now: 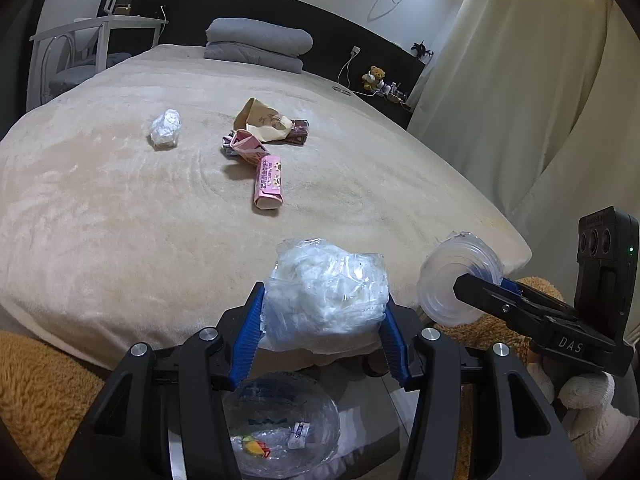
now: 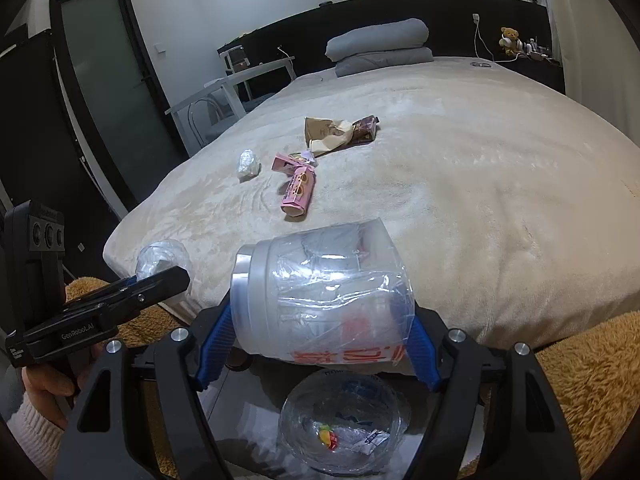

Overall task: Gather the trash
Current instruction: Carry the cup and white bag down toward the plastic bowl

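While each claw grips trash, bin bag below half hidden, contents blurred.

— Where are we, would you say?

— We're in a bedroom at home. We see a wide bed under a beige fleece blanket, with folded grey bedding stacked at its head against a dark headboard.

— What else do we have to go on?

— We can make out a teddy bear and small bits on the ledge beside the bed, and a charger cable plugged in near it. Cream curtains hang along one side. On the other side we see a white worktop with a chair tucked under it, and a frosted glass door in a black frame.
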A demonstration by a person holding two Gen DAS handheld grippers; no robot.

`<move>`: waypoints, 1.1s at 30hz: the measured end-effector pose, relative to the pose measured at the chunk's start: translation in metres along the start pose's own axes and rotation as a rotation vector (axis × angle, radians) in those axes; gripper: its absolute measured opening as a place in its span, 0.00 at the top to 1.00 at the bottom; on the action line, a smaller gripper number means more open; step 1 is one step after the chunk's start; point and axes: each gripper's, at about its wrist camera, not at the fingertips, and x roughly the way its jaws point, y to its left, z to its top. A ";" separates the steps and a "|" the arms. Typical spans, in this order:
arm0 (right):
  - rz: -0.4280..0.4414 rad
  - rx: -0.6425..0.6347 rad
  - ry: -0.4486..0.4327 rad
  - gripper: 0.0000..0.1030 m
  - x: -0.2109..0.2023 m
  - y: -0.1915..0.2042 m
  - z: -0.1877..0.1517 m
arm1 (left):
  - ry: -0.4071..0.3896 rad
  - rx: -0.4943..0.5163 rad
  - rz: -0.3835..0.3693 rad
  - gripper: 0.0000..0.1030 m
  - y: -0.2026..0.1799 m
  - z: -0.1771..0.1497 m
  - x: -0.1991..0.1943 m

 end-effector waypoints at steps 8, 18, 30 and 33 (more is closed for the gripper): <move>0.010 0.001 0.016 0.29 -0.010 0.001 -0.017 | 0.016 -0.016 -0.009 0.50 -0.007 -0.023 -0.007; 0.032 0.063 0.134 0.29 0.009 -0.002 -0.036 | 0.120 -0.078 0.001 0.50 -0.004 -0.048 0.007; 0.023 0.193 0.343 0.29 0.051 -0.024 -0.058 | 0.360 -0.137 0.060 0.50 0.011 -0.080 0.057; 0.023 0.223 0.411 0.29 0.066 -0.029 -0.064 | 0.421 -0.159 0.079 0.50 0.019 -0.088 0.071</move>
